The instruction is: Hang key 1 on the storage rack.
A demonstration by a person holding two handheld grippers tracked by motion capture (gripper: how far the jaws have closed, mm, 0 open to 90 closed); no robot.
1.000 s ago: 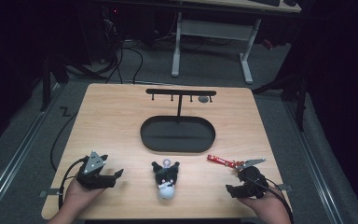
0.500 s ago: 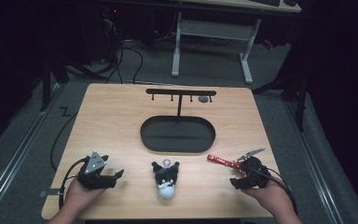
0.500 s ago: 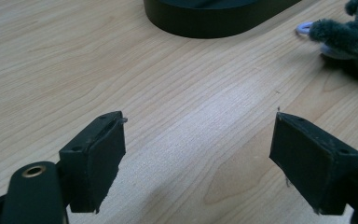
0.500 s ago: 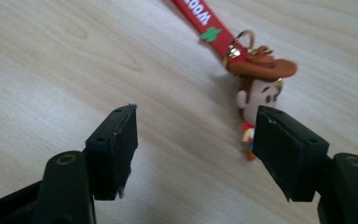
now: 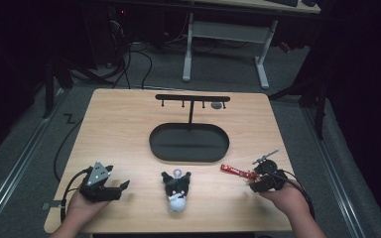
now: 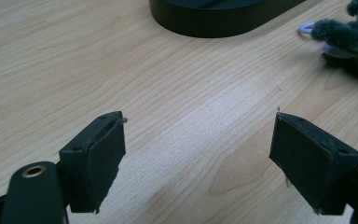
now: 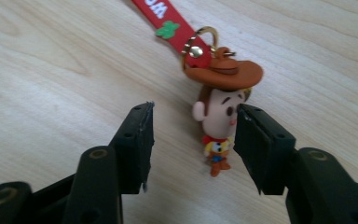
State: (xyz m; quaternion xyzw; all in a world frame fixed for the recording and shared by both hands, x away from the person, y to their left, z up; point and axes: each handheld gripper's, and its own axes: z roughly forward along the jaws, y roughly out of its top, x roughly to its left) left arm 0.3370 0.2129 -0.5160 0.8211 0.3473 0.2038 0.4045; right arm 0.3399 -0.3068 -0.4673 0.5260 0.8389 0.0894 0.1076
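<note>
Since the earlier frame, your right hand-held gripper (image 7: 193, 140) has slid across the counter (image 5: 124, 134) to the cowboy keychain (image 7: 219, 116), and its jaws have just been closing around the figure; one pad seems at the face, the other is apart, so it is not yet gripped. The keychain lies flat at the right, near the black stand (image 5: 189, 134), its red strap (image 5: 234, 170) pointing left. I judge the pick-up is only starting; lifting and hanging remain. Your left hand-held gripper (image 6: 198, 154) rests wide open, empty. I count one keychain, one plush toy (image 5: 176, 191), one stand, two grippers.
</note>
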